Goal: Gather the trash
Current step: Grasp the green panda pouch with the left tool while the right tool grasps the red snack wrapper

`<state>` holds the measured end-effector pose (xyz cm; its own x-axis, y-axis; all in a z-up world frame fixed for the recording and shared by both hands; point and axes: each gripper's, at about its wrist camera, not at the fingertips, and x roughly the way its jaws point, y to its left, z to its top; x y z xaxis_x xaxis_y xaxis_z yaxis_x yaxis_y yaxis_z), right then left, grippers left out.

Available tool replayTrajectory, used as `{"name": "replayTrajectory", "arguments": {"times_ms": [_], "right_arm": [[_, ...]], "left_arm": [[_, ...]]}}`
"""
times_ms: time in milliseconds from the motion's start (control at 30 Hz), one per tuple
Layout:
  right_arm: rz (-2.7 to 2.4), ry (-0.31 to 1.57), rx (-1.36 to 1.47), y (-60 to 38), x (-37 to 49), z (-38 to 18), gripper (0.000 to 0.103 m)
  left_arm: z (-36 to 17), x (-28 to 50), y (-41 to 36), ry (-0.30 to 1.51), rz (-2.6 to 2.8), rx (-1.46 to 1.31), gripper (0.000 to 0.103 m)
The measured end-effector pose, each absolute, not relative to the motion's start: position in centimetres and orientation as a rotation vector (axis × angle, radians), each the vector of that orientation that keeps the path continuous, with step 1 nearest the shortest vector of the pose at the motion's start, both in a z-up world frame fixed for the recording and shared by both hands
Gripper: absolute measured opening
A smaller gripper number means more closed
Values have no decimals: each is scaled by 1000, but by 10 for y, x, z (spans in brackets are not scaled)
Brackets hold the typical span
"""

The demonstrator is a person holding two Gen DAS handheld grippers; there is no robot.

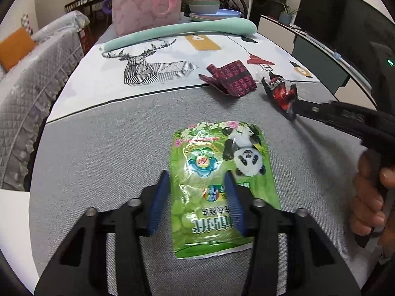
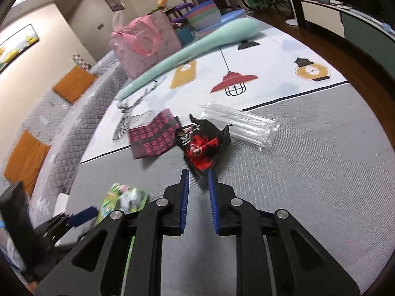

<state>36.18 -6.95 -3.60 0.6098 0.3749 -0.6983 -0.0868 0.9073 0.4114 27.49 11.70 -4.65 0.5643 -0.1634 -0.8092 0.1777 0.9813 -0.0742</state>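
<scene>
A green panda snack bag (image 1: 222, 185) lies flat on the grey cloth. My left gripper (image 1: 197, 176) is open, its blue pads either side of the bag's left half, just above it. The bag also shows in the right wrist view (image 2: 118, 197). A black and red crumpled wrapper (image 2: 201, 145) lies ahead of my right gripper (image 2: 198, 176), whose narrowly open pads straddle the wrapper's near tip. The left wrist view shows the wrapper (image 1: 280, 91) at the right gripper's fingertips. A dark red patterned wrapper (image 1: 229, 79) lies beside it, and a clear plastic sleeve (image 2: 242, 128) lies behind.
A pink bag (image 1: 145, 5) stands at the table's far end beside stacked bowls and plates (image 1: 207, 6). A long mint-green cushion (image 1: 177, 32) lies across the printed tablecloth (image 1: 160, 49). A grey sofa (image 1: 32, 79) with orange cushions runs along the left.
</scene>
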Motion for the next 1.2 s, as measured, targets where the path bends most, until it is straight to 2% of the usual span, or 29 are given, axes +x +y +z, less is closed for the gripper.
{"name": "replayTrajectory", "arguments": {"times_ms": [100,167,233,333,400,467,500,533,567,600,667,733,933,1200], "right_arm": [[247,905,357,-64,373,-44,18],[228,898,348,-61,376,-44,17],[217,897,341,-59,377,-44,16],[204,893,336,-58,377,-44,14],[207,898,345,-60,377,-45,5],[219,901,362,-63,378,-46,2],[218,896,368,-65,377,-46,2],[217,892,373,-68,376,-46,2],[216,891,372,-69,375,-46,2],[216,889,370,-70,373,-45,2],[213,884,366,-74,368,-44,2],[206,882,360,-78,363,-43,2],[173,864,343,-99,345,-33,2],[153,844,337,-135,319,-18,2]], "left_arm": [[-46,275,114,948,-192,44,11],[-46,276,115,950,-186,44,4],[-45,276,117,952,-189,41,0],[-44,275,119,950,-200,22,0],[-40,273,119,930,-214,15,0],[-36,272,116,906,-214,18,5],[-34,272,114,899,-214,18,24],[-32,271,111,887,-212,13,49],[-28,270,108,870,-207,13,57],[-26,270,104,856,-198,20,62],[-23,272,98,849,-191,16,66],[-23,275,92,850,-172,12,82],[-31,290,69,902,-96,14,90],[-44,308,50,983,-15,39,91]]}}
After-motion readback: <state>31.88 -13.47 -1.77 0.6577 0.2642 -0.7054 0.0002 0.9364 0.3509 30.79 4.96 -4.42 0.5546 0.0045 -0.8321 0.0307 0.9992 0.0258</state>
